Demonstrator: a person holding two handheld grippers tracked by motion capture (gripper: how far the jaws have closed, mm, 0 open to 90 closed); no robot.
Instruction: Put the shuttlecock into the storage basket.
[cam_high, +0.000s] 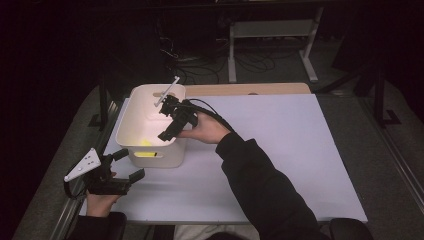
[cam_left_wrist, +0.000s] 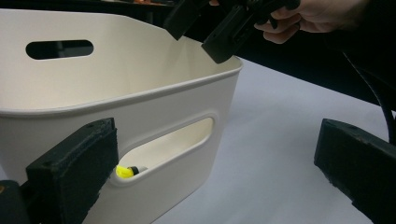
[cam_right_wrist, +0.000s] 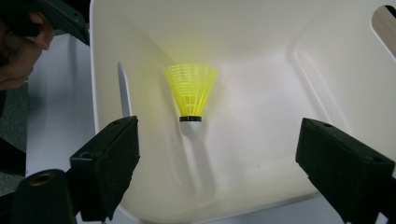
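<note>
Right gripper (cam_high: 167, 117): it hung over the white bin (cam_high: 131, 131), pointing down into it; its jaws stood wide apart and nothing was between them.
Shuttlecock (cam_right_wrist: 192, 94): yellow, with a dark band at the cork; it lay on the floor of the bin, below and ahead of the right gripper's open jaws, touching neither; in the left gripper view it showed through the handle slot in the bin wall.
Left gripper (cam_high: 121, 166): it rested low, just beside the near wall of the bin; its jaws were open and held nothing; the bin wall stood in front of them, apart from the pads.
Done so far: the shuttlecock seemed to be already in the bin, free of the right gripper; so I judged the placing as finished.
Left to do: probably only to lift the right gripper out over the rim; I saw no other object on the white table (cam_high: 280, 150) waiting to be put in.
</note>
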